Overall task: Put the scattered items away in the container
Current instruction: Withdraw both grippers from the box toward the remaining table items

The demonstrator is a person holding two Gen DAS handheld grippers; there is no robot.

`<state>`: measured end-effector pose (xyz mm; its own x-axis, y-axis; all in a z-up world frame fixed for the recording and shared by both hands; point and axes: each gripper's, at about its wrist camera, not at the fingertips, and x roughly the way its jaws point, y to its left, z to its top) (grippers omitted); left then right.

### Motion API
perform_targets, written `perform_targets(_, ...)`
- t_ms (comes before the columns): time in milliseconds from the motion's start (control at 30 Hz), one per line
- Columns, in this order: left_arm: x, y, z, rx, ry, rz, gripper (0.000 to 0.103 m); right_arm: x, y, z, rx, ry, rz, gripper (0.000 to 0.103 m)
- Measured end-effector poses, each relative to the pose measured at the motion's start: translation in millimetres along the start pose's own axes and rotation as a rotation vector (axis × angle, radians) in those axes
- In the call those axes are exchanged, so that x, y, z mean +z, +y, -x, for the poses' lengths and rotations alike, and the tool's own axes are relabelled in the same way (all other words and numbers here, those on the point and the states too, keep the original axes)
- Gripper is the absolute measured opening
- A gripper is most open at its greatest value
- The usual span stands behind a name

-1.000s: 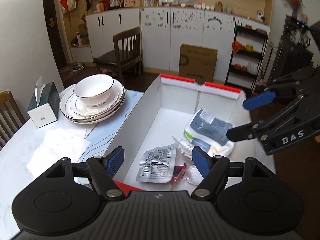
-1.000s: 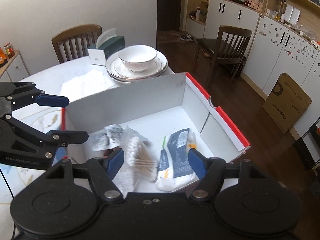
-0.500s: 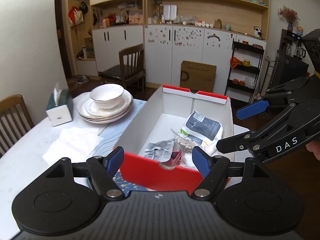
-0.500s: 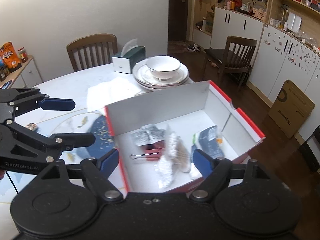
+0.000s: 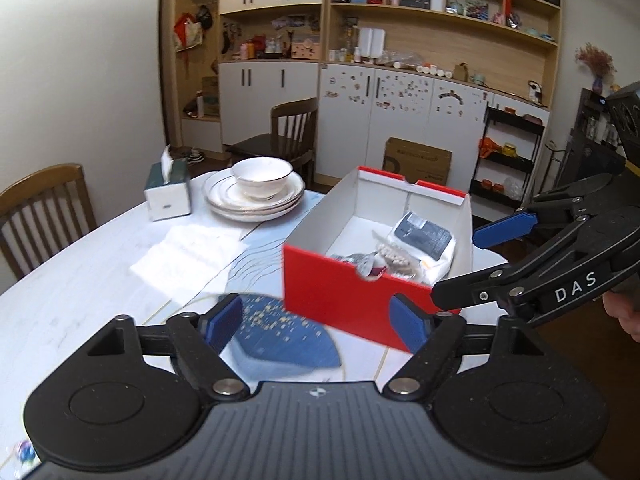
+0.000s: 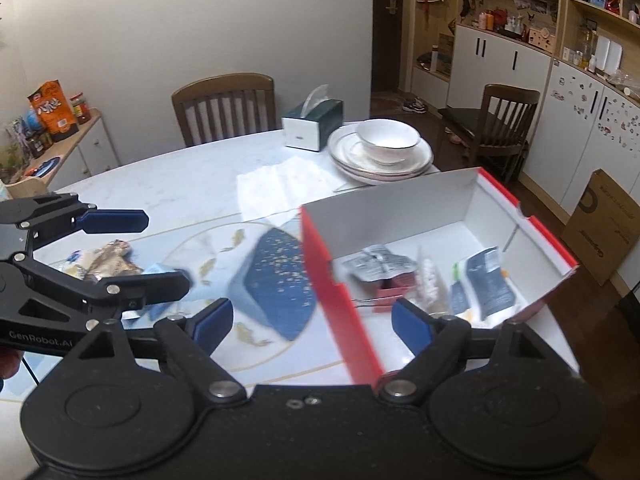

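A red box with a white inside (image 5: 344,292) (image 6: 344,312) stands on the table. In it lie a wipes pack (image 5: 426,236) (image 6: 488,280), a cotton swab bag (image 5: 394,258) (image 6: 430,284), a silver packet (image 6: 374,264) and a red clip (image 6: 394,286). My left gripper (image 5: 318,322) is open and empty, just short of the box's near red wall. My right gripper (image 6: 312,322) is open and empty over the box's near corner. A snack packet (image 6: 108,258) and a light blue item (image 6: 160,276) lie on the table, behind the left gripper (image 6: 136,252) in the right wrist view.
A stack of plates with a bowl (image 5: 256,192) (image 6: 384,148), a tissue box (image 5: 166,190) (image 6: 314,122) and a white napkin (image 5: 188,252) (image 6: 280,188) sit on the table's far side. Wooden chairs (image 6: 226,106) stand around the table. The right gripper (image 5: 480,264) shows right of the box.
Both grippers have pulled back and up from over the box. The box now sits farther away, with its red outer wall in view. More of the table shows.
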<state>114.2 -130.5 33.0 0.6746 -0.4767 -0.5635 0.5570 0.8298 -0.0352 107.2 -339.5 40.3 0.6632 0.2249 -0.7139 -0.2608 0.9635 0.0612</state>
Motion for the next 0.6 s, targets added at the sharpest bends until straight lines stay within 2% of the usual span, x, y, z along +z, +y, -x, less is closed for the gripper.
perform_targets(300, -34, 29, 27, 0.059, 0.015, 0.079, 0.089, -13, 41, -8, 0.038, -0.007, -0.002, 0.095)
perform_targets(367, -42, 37, 31, 0.074, 0.022, 0.099, 0.094, -14, 50, -11, 0.045, -0.008, 0.004, 0.096)
perform_targets(433, -50, 46, 36, 0.094, 0.024, 0.117, 0.102, -15, 58, -14, 0.054, -0.008, 0.008, 0.096)
perform_targets(600, -71, 70, 47, 0.137, 0.038, 0.157, 0.102, -14, 79, -23, 0.079, -0.002, 0.025, 0.097)
